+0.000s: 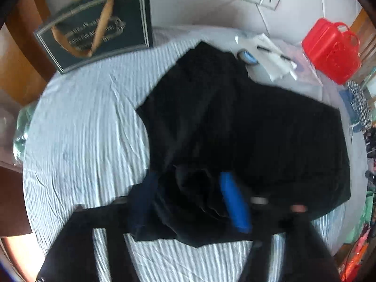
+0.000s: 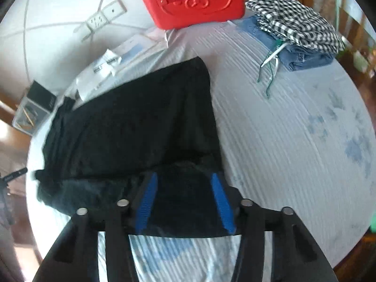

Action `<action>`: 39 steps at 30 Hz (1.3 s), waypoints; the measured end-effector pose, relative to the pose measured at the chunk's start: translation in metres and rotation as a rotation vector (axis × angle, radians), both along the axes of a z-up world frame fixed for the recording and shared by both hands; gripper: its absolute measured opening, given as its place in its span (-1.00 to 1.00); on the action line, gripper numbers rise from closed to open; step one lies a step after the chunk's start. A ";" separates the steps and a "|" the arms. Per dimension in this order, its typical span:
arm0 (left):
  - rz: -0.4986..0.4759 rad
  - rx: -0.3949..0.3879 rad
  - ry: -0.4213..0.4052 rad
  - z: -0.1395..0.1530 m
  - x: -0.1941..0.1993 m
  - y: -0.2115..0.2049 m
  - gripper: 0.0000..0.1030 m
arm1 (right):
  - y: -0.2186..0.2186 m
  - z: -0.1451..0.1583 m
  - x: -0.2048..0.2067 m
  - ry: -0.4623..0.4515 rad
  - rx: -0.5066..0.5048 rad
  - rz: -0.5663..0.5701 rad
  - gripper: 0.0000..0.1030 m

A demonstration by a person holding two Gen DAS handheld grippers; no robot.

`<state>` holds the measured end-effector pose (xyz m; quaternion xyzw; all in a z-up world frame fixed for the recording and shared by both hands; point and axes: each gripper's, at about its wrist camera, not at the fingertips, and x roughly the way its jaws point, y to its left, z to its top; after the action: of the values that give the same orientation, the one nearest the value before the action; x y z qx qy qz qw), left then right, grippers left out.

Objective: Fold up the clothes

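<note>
Lying on the striped bed sheet [image 2: 293, 129], the black garment [image 2: 131, 122] was pinched at its near edge by the left gripper [image 1: 190, 195] and the right gripper [image 2: 183, 199].

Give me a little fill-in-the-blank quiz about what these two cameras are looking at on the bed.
1. The garment being folded is ____ in colour.
2. The plastic case by the wall is ____.
3. The checked cloth lies on top of folded blue ____.
4. The left gripper has ____ bunched between its fingers.

Missing words: black; red; jeans; fabric
</note>
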<state>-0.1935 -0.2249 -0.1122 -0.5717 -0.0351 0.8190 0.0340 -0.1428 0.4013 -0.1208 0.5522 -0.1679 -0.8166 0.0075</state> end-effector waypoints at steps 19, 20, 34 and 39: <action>0.058 -0.081 -0.044 -0.099 0.071 -0.032 0.14 | 0.010 -0.074 0.062 -0.109 0.042 -0.192 0.56; 0.057 -0.077 -0.046 -0.102 0.072 -0.030 -0.50 | 0.007 -0.078 0.058 -0.114 0.060 -0.174 0.65; 0.102 -0.118 -0.137 -0.070 0.141 -0.028 -0.74 | 0.000 -0.023 0.074 -0.113 0.191 0.052 -0.82; 0.162 -0.131 -0.195 -0.086 0.155 -0.040 -0.26 | 0.008 -0.059 0.088 -0.212 0.275 0.014 -0.54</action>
<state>-0.0380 -0.2645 -0.1983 -0.6449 -0.0308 0.7601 -0.0730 -0.0550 0.4089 -0.1798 0.6323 -0.0504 -0.7689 -0.0802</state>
